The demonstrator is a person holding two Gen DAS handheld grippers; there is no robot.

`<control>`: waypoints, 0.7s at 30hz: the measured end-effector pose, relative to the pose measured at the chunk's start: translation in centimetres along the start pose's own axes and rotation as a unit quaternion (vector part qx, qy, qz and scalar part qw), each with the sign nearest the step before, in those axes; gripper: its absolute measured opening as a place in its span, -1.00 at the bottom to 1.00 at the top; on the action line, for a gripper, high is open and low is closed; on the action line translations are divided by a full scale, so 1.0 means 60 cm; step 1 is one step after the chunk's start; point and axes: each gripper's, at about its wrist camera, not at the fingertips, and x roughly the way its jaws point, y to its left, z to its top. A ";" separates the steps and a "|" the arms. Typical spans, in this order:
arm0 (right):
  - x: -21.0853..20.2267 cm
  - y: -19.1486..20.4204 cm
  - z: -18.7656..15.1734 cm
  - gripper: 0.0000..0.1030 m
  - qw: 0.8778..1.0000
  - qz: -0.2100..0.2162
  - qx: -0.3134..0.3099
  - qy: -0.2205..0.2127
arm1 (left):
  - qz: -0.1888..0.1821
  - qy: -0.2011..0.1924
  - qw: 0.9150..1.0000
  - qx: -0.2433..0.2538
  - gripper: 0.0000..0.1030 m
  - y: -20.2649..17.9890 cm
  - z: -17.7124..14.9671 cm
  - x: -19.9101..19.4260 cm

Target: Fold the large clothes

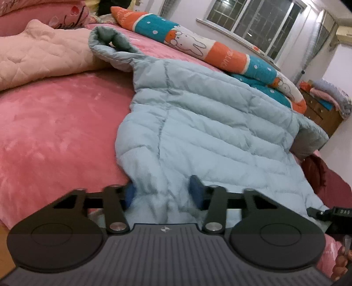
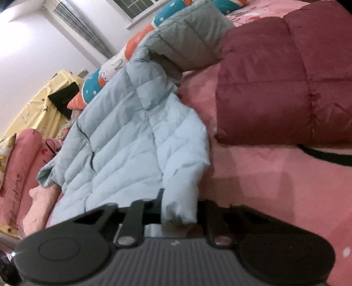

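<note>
Left wrist view: both grippers, left [image 1: 164, 193] and right [image 2: 179, 211], pinch the blue puffer jacket [image 1: 209, 123] near hem; lifting evenly should fold it square.

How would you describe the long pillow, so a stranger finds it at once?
On the pink bed, look past the light blue jacket toward the window. The long pillow lies there, the only thing with orange and teal bands and white rabbits.

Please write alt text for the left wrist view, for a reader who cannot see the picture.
A light blue puffer jacket lies spread on a pink bed cover, and the left tool has the jacket's near edge bunched between its blue pads. Behind the jacket lies a long orange and teal cushion with a rabbit print, under a dark window.
</note>
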 end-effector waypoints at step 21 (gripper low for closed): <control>-0.198 0.088 -0.068 -0.95 0.995 0.046 -0.087 -0.010 | -0.030 -0.005 0.998 0.049 -0.79 -0.031 0.006 -0.185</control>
